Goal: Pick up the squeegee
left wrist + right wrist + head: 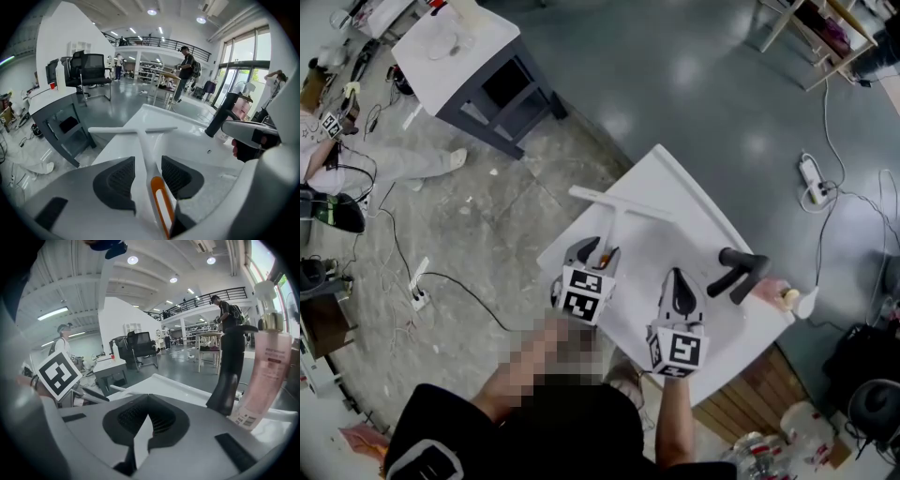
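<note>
The main risk from here is a poor bite on the white T-shaped plastic squeegee. It lies flat on the white counter with its long blade away from the person and its slim handle running back toward them. That handle looks smooth and narrow, so closing off-centre or too near its end could pinch 1 edge and make it swivel or skid across the glossy surface instead of coming up. Because the handle sits flush on the counter, the pads could also scrape the counter first and ride over the handle. A lift taken far from the blade would leave the blade end drooping, and it might catch the counter's raised rim. The black angled spout and the pink pump bottle stand well off to the right, so I judge them little threat. The left gripper stands wide open, straddling the handle just ahead of its orange insert. The dark ribbed pads flank the handle closely on both sides — a thin gap shows on each, so nothing is gripped yet. The right gripper hovers beside it with its jaw tips together, empty.
</note>
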The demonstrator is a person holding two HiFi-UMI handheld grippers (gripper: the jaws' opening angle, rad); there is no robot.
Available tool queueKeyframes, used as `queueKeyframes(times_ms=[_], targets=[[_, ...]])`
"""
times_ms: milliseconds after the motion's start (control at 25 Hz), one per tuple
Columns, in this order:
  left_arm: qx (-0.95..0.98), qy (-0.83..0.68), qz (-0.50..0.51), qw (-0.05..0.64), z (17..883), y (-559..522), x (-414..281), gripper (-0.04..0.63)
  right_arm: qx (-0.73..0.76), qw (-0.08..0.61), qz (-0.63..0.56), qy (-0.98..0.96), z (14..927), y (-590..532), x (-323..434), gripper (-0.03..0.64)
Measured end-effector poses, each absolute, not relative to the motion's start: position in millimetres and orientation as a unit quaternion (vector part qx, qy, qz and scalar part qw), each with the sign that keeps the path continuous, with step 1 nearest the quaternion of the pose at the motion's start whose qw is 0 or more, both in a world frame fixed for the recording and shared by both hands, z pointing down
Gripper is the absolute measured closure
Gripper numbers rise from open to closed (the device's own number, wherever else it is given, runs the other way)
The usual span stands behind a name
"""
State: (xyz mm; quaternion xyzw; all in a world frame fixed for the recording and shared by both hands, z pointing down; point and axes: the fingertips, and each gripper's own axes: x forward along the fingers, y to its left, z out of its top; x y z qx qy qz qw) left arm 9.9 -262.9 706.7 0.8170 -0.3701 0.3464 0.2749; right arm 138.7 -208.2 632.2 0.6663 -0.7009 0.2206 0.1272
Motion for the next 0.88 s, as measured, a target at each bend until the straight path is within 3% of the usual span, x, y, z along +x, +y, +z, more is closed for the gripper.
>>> queueKeyframes(times_ms=[880], targets=[[0.796, -0.391, 0.363, 0.285, 716, -268, 6, 0.506, 0.659, 0.123, 0.235, -0.704, 642, -207, 141, 0.618]])
